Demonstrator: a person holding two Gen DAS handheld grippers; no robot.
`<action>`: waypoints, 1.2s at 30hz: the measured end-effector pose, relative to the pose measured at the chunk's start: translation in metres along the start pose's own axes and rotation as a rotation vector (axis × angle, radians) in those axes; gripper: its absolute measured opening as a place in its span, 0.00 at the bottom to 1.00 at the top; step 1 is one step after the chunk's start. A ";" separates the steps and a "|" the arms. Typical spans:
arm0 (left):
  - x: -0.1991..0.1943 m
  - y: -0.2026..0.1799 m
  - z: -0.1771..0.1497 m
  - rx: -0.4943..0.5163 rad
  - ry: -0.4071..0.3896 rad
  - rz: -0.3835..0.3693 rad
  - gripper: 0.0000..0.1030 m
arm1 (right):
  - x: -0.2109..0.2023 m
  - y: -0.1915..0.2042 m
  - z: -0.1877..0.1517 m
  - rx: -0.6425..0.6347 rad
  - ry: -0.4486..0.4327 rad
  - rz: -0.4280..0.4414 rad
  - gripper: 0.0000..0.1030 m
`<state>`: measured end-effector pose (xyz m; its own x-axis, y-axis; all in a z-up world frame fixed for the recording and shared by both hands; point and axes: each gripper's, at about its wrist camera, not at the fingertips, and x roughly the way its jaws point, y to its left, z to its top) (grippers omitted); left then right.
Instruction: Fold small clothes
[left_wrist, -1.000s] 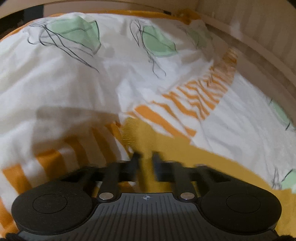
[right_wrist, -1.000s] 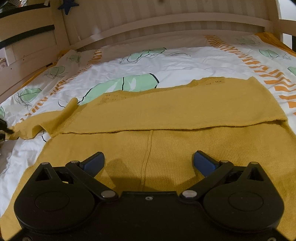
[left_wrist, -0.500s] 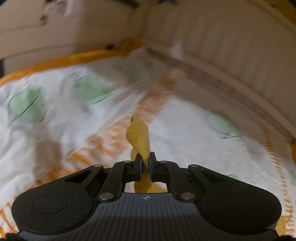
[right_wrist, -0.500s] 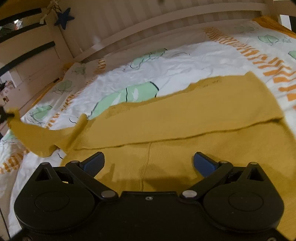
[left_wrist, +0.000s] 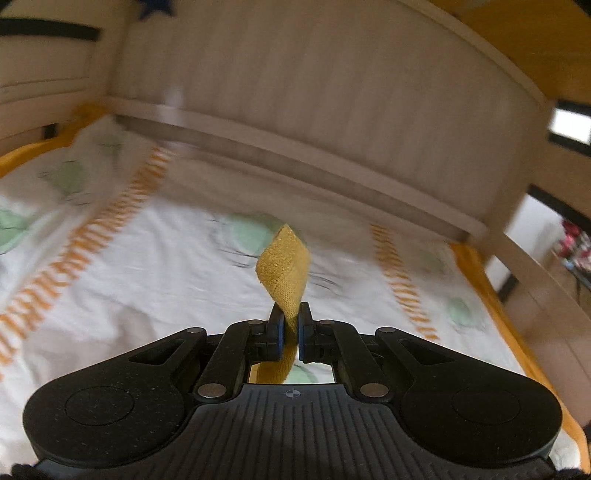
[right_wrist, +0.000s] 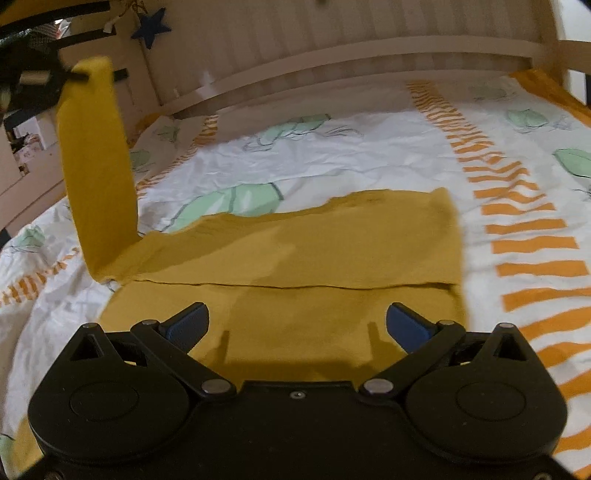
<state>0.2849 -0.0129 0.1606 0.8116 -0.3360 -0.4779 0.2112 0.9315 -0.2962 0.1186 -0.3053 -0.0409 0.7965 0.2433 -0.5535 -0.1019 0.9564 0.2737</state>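
- The mustard-yellow knitted garment (right_wrist: 295, 254) lies flat on the white bed sheet printed with green leaves and orange stripes (right_wrist: 332, 155), near the right gripper, with its far part already doubled over along a straight crease.
- The left gripper (left_wrist: 290, 332) has its jaws pinched tight on the garment's long yellow sleeve (right_wrist: 96, 166), which hangs up from the body at the scene's left.
- The right gripper (right_wrist: 295, 325) hovers over the near body, jaws wide apart, holding nothing.
- To do this step well, I would carry the sleeve rightward across the body, lay it level with the crease, and release only once it rests flat; the free gripper could pin the body against dragging.
- No brand, label or writing is readable; a dark blue star (right_wrist: 150, 27) hangs on the slatted wooden bed frame (right_wrist: 332, 33).
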 end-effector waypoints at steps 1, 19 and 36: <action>0.006 -0.013 -0.007 0.013 0.010 -0.013 0.06 | 0.000 -0.005 -0.002 0.015 0.001 0.001 1.00; 0.136 -0.157 -0.157 0.170 0.253 -0.072 0.17 | -0.048 -0.078 0.016 0.255 -0.118 -0.074 1.00; 0.087 -0.110 -0.149 0.288 0.172 0.045 0.38 | -0.040 -0.084 0.006 0.228 -0.108 -0.109 1.00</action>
<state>0.2513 -0.1655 0.0281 0.7251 -0.2894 -0.6249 0.3421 0.9389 -0.0378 0.0988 -0.3967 -0.0372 0.8555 0.1104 -0.5058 0.1151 0.9120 0.3937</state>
